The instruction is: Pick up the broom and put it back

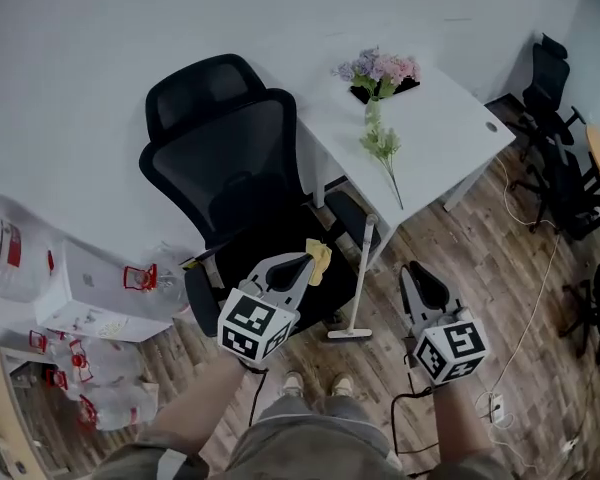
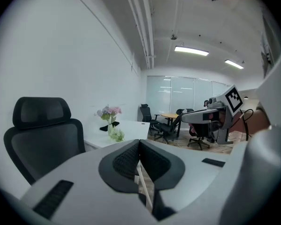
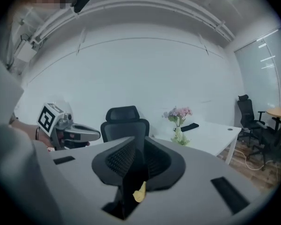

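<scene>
Broom stands almost upright with its head on the wooden floor. Its pale handle leans at the near edge of the white table, just beside the black office chair. Both claws hang in front of the person, well apart from it, so the reach seems not yet begun. The left claw has its jaws together on nothing. The right claw shows a narrow gap between its jaws, and nothing is in it.

The right claw looks the nearer one. It would do well to open wider, drop toward the middle of the handle and come in square, so both pads meet the shaft flat. A thin round handle may swivel in a loose hold, so the left claw could steady it higher up. Lifting straight up should clear the chair's arm and the table edge, and keep the tip away from the flowers.
</scene>
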A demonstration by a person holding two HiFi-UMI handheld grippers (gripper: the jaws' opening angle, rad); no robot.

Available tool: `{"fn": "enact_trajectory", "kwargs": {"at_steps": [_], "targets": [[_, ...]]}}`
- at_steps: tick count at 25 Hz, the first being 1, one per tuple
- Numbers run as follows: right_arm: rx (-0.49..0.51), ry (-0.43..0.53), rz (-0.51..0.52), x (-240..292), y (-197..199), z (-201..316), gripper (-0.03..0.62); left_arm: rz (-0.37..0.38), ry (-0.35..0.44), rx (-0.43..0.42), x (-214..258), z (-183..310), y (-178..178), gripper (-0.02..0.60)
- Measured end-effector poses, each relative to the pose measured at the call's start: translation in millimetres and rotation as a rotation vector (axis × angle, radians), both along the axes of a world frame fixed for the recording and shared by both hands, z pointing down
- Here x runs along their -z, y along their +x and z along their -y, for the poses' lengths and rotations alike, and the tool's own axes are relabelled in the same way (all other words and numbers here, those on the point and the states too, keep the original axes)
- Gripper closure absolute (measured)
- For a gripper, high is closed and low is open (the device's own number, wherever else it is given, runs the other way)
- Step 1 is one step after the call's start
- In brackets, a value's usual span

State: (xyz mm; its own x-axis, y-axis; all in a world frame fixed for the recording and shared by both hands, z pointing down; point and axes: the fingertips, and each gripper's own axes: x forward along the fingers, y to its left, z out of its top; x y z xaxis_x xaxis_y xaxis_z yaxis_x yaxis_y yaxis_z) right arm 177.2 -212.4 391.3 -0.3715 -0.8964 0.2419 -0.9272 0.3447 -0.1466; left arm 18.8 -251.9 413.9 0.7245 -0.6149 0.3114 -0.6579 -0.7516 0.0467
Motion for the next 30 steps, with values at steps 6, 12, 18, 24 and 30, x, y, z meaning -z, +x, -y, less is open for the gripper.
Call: {"fn": "enact_trajectory", "kwargs": {"at_steps": [6,12,18,24,30], "targets": [[0.027,0.103,0.072,66.0,-10.6,-43.0,0.534,-0.010,0.051,-0.039,44.0,-32.9,-7.7,0.565],[0.043,0.156,0.057,97.8,-20.2,-88.7,0.546,-0.013,0.117,-0.058,75.1,-66.4,-16.1,0.565],[0.058,0.179,0.028,96.4,-31.0,-123.3,0.557,-0.017,0.124,-0.082,79.1,-101.4,-16.4,0.565],[0.064,0.139,-0.014,84.7,-34.7,-132.3,0.556,0.018,0.150,-0.076,81.6,-111.2,-20.3,0.565],[0.071,0.125,-0.021,81.2,-39.2,-132.4,0.557,0.009,0.151,-0.067,86.2,-111.9,-25.9,0.565]]}}
